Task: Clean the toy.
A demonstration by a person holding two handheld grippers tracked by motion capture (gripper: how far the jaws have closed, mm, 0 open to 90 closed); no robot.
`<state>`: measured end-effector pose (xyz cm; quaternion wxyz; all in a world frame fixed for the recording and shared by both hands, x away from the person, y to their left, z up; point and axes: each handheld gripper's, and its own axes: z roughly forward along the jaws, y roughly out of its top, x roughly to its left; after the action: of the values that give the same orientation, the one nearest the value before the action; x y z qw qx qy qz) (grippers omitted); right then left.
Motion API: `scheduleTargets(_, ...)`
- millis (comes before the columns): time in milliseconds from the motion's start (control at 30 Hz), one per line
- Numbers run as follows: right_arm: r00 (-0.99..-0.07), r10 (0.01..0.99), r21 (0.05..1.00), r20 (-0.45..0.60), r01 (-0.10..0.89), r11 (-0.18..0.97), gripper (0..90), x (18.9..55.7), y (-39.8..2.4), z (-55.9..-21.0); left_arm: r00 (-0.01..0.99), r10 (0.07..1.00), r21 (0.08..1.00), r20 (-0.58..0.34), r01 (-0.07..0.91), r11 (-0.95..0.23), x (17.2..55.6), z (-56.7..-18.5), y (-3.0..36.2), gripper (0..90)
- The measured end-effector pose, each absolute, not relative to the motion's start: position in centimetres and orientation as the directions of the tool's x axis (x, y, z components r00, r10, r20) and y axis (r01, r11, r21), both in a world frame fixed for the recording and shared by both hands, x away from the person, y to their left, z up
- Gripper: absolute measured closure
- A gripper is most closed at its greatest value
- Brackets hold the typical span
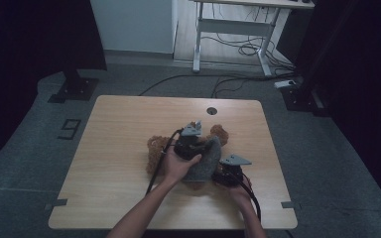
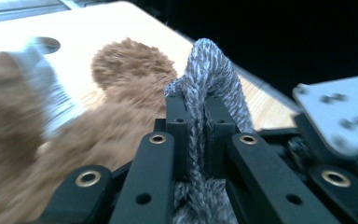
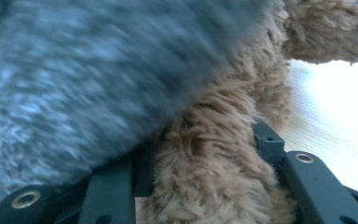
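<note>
Dim room with grey carpet, a white desk frame and loose cables at the top of the high view; a pale wooden bench (image 1: 129,148) fills the middle. On it, right of centre, lies a brown fuzzy plush toy (image 1: 155,148) partly covered by a grey knitted garment (image 1: 206,161).

In the left gripper view the left gripper (image 2: 196,109) has its jaws pressed together on a fold of the grey knit, which rises in a narrow band up the middle of the frame, with the brown plush to its left. In the high view this gripper sits above the toy's middle.

In the right gripper view the right gripper (image 3: 207,154) has its jaws pinching a brown plush limb that runs upright between them; the grey knit spreads across the upper left, just above that limb. The limb is what the knit likely has to be pulled along, and the left gripper holds the knit.

A dark mark shaped like a 9 sits on the floor at the left of the high view. No brand or label is readable.
</note>
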<state>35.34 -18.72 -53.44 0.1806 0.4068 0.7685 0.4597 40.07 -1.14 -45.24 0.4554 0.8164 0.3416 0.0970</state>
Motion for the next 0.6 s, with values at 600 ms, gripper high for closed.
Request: scheduleTargets(600, -0.553, 0.812, 0.845, 0.186, 0.512, 0.155, 54.8, 35.1, -18.9, -54.1, 0.596, 0.792, 0.856, -0.134, 0.472, -0.21, 38.2, -45.4, 11.9, 82.9)
